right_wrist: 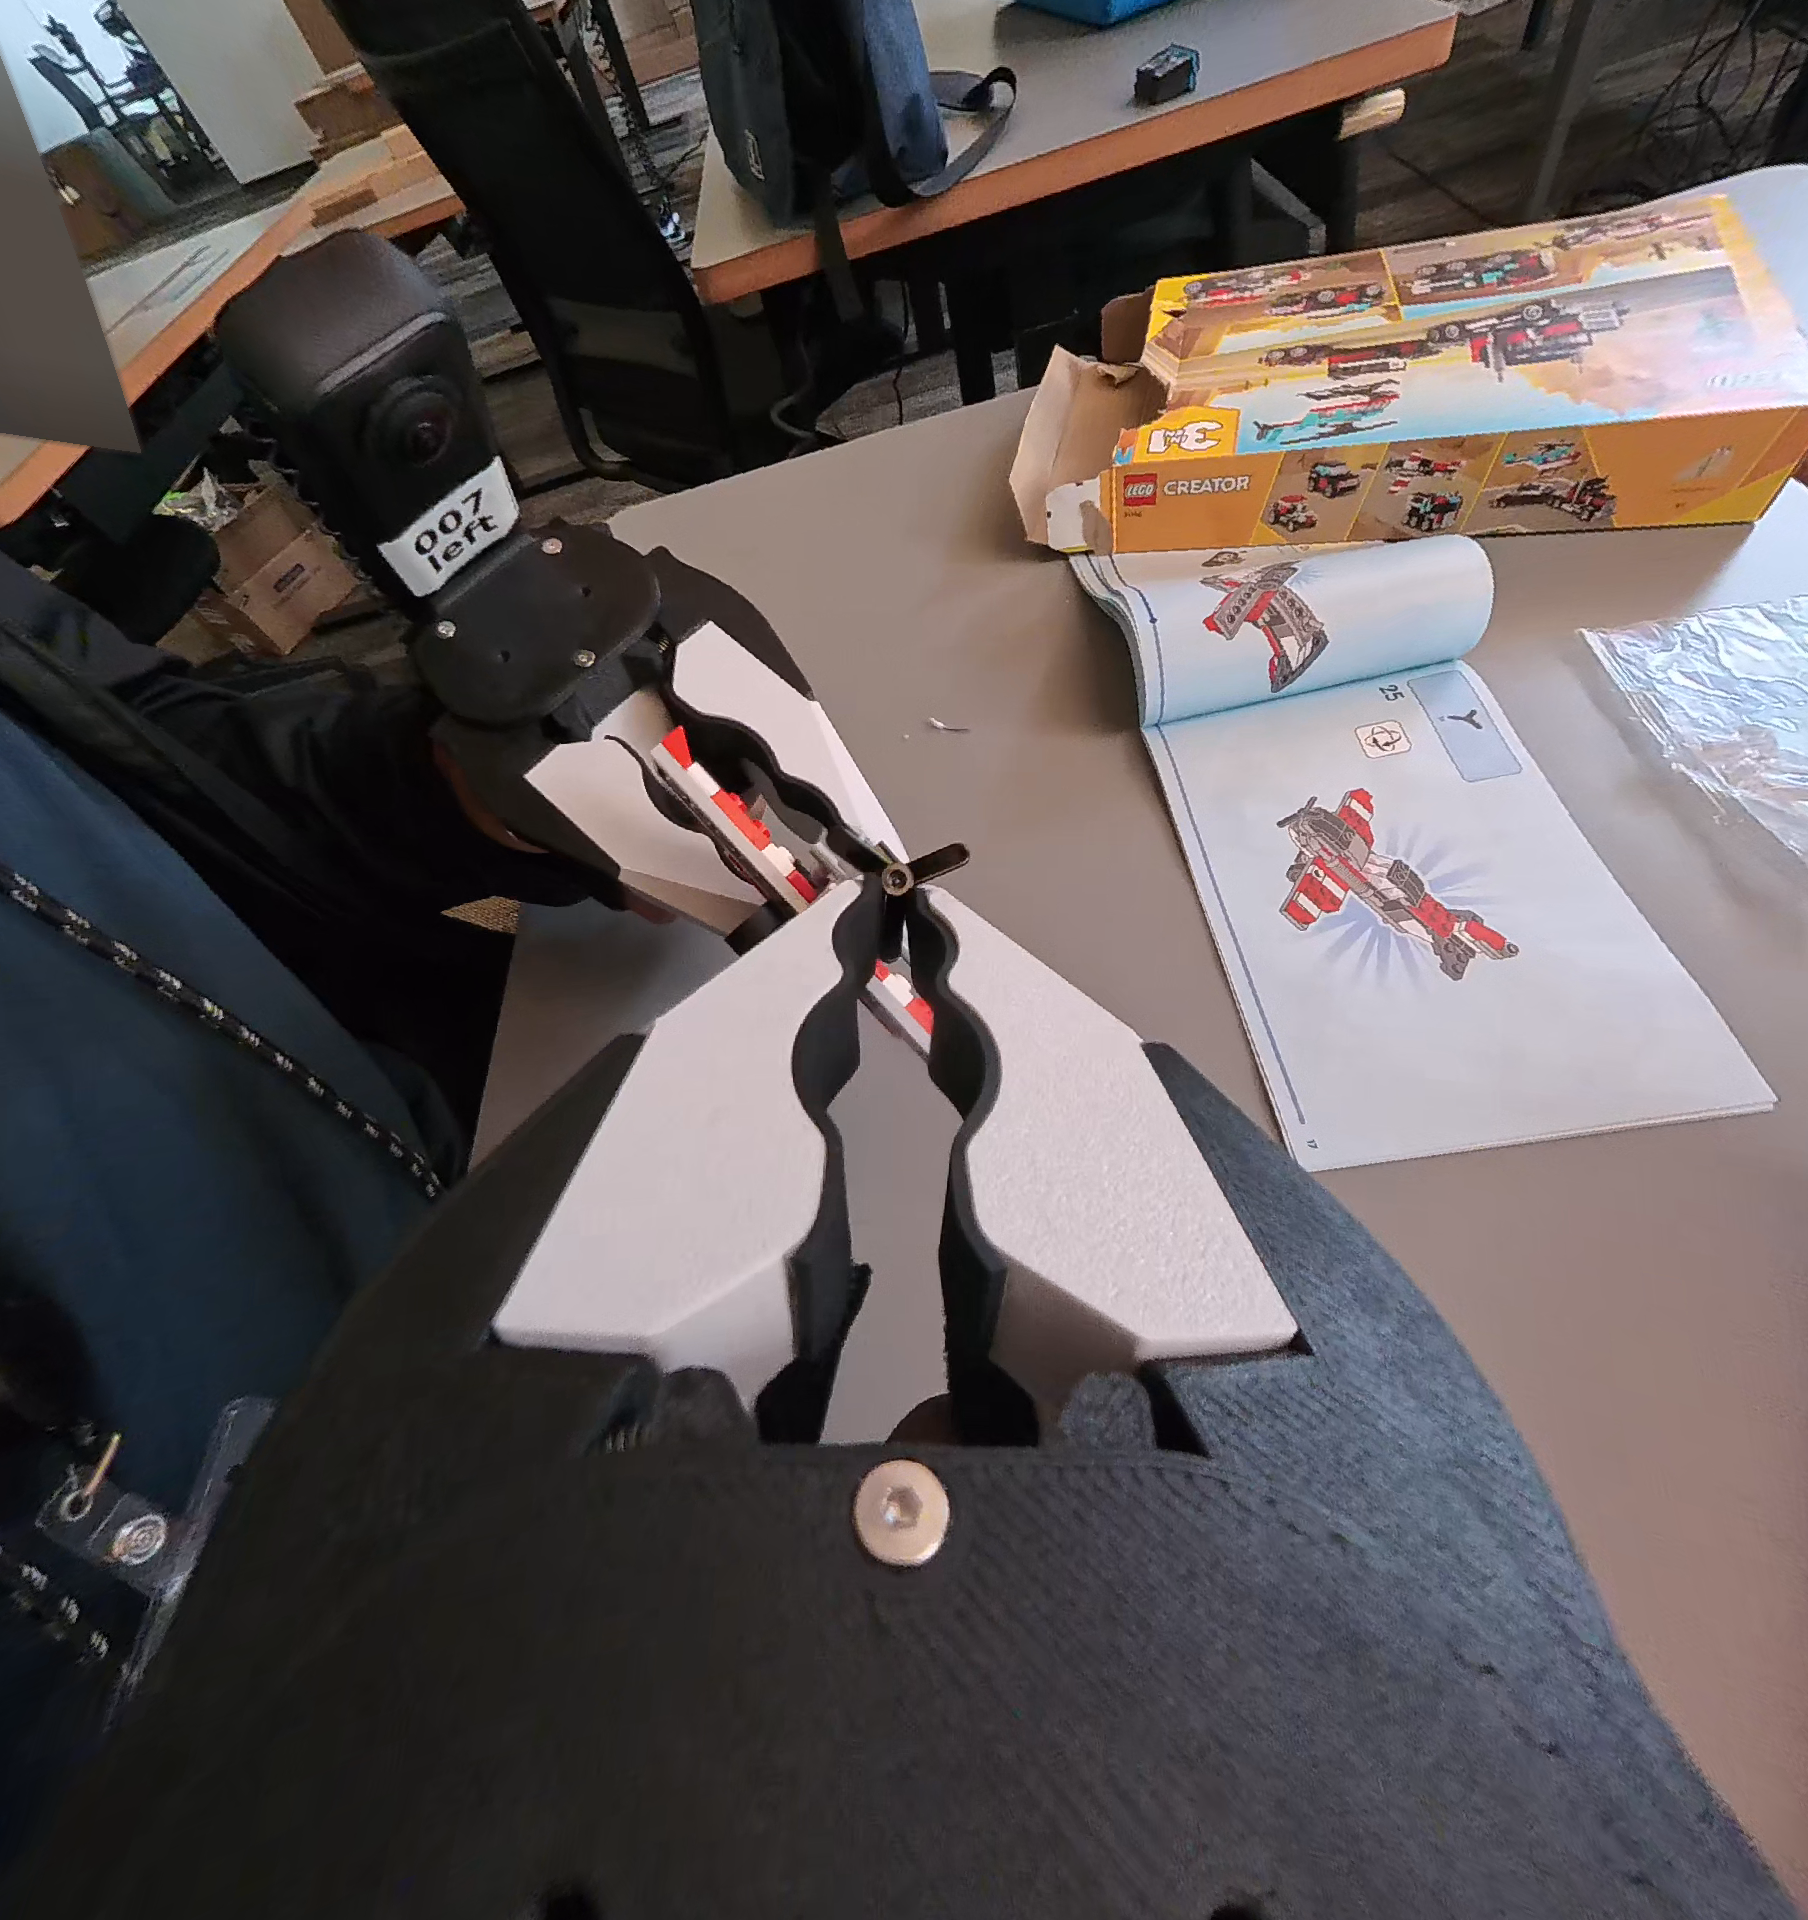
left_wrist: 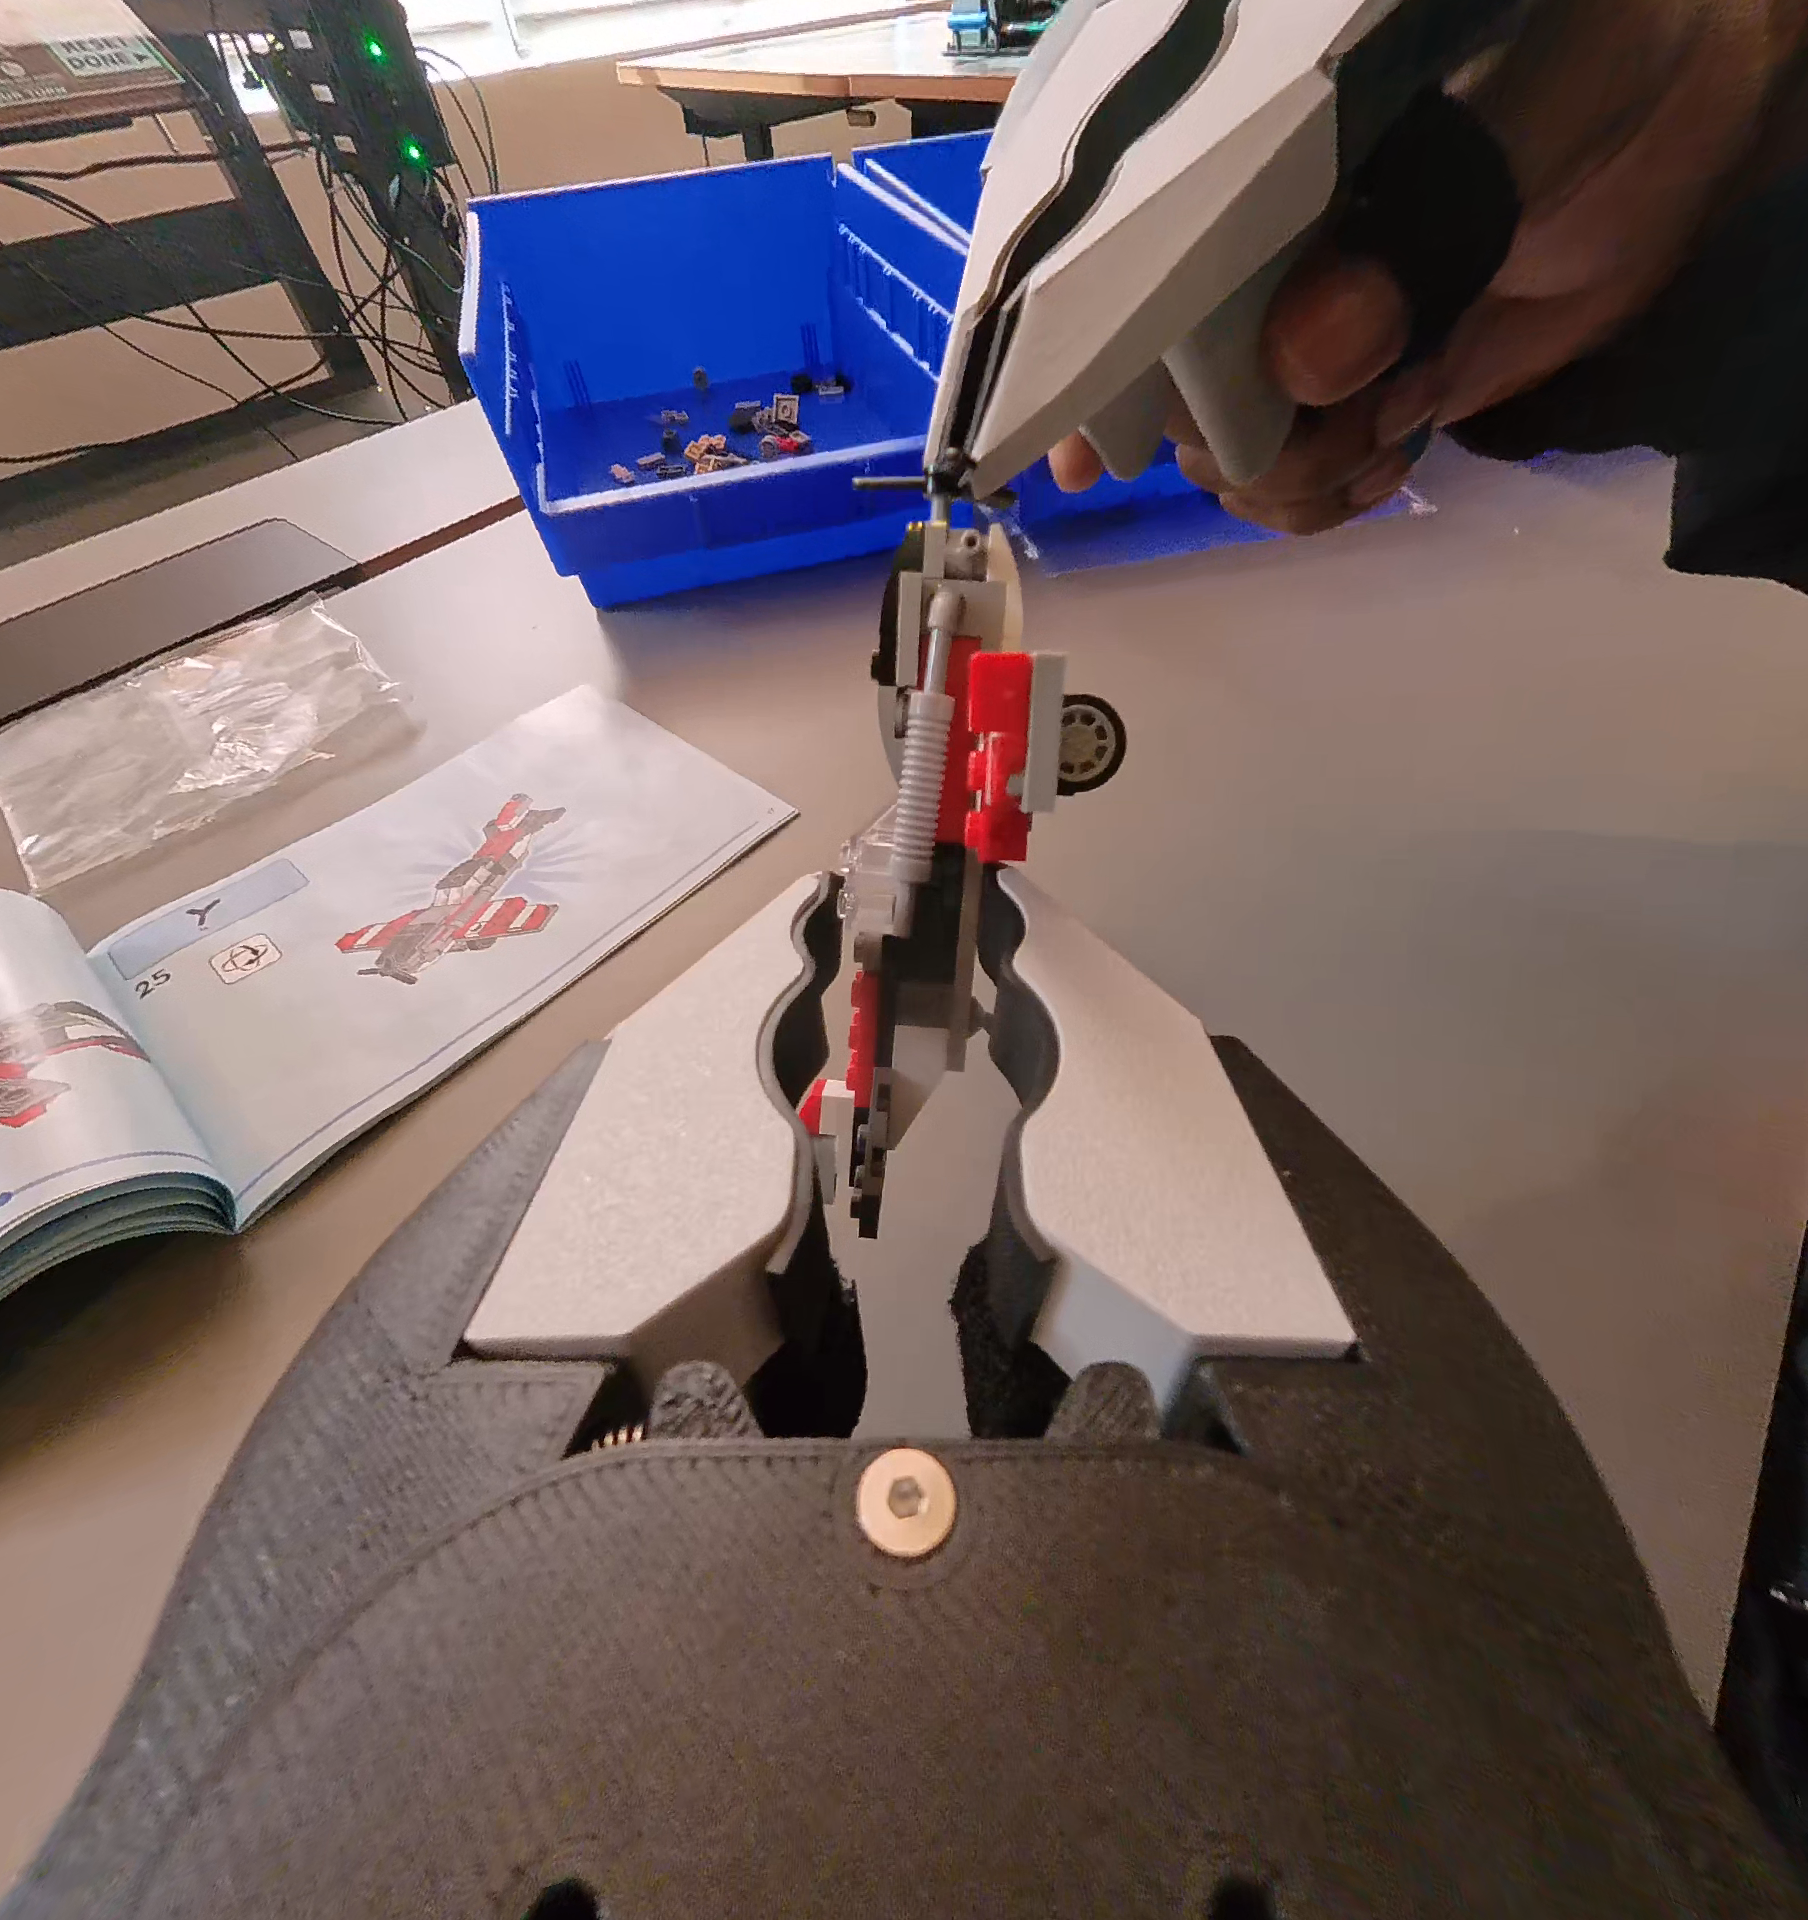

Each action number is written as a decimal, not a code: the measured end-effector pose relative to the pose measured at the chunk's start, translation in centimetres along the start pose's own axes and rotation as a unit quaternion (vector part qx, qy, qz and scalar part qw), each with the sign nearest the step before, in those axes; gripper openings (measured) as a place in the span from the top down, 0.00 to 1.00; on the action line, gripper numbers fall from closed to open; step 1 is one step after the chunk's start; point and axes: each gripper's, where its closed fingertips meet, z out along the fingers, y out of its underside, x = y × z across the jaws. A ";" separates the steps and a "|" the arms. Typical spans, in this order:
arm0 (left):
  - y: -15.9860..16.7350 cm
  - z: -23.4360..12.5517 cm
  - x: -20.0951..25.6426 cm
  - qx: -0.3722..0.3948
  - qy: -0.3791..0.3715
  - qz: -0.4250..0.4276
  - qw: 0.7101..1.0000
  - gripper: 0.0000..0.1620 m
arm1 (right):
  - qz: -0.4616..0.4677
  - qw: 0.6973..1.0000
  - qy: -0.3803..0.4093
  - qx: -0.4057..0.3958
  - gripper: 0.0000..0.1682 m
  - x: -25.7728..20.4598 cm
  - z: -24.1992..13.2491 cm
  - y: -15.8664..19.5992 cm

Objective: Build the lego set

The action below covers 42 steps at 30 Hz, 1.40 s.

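My left gripper (left_wrist: 910,894) is shut on a red, white and grey lego plane model (left_wrist: 967,748) and holds it nose-up above the table. The model has a small wheel (left_wrist: 1092,743) on its right side. My right gripper (left_wrist: 957,483) comes in from the upper right and is shut on a small black propeller piece (left_wrist: 936,481) at the model's nose. In the right wrist view the right gripper (right_wrist: 895,883) pinches the propeller (right_wrist: 915,868) against the model (right_wrist: 765,831), which the left gripper (right_wrist: 827,831) holds.
A blue bin (left_wrist: 713,343) with several small loose pieces stands at the back. An open instruction booklet (left_wrist: 360,935) and a clear plastic bag (left_wrist: 183,727) lie to the left. The yellow set box (right_wrist: 1451,395) lies beyond the booklet (right_wrist: 1399,883). A hand (left_wrist: 1502,312) holds the right gripper. The left gripper's tips are roughly 7 cm from the right gripper's.
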 end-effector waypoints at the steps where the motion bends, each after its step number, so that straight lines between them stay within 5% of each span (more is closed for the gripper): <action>1: -0.1 0.0 0.0 0.001 0.001 0.002 1.000 0.84 | -0.004 1.000 -0.003 -0.002 0.97 -0.1 -0.1 0.0; 19: -1.1 -0.3 1.3 0.026 0.022 0.036 0.999 0.84 | -0.050 0.997 -0.060 0.006 0.97 -1.7 -1.4 -0.2; 42: -0.3 -0.2 1.7 0.003 0.037 0.034 0.999 0.84 | -0.174 0.982 -0.024 -0.064 1.00 -2.0 -0.9 0.8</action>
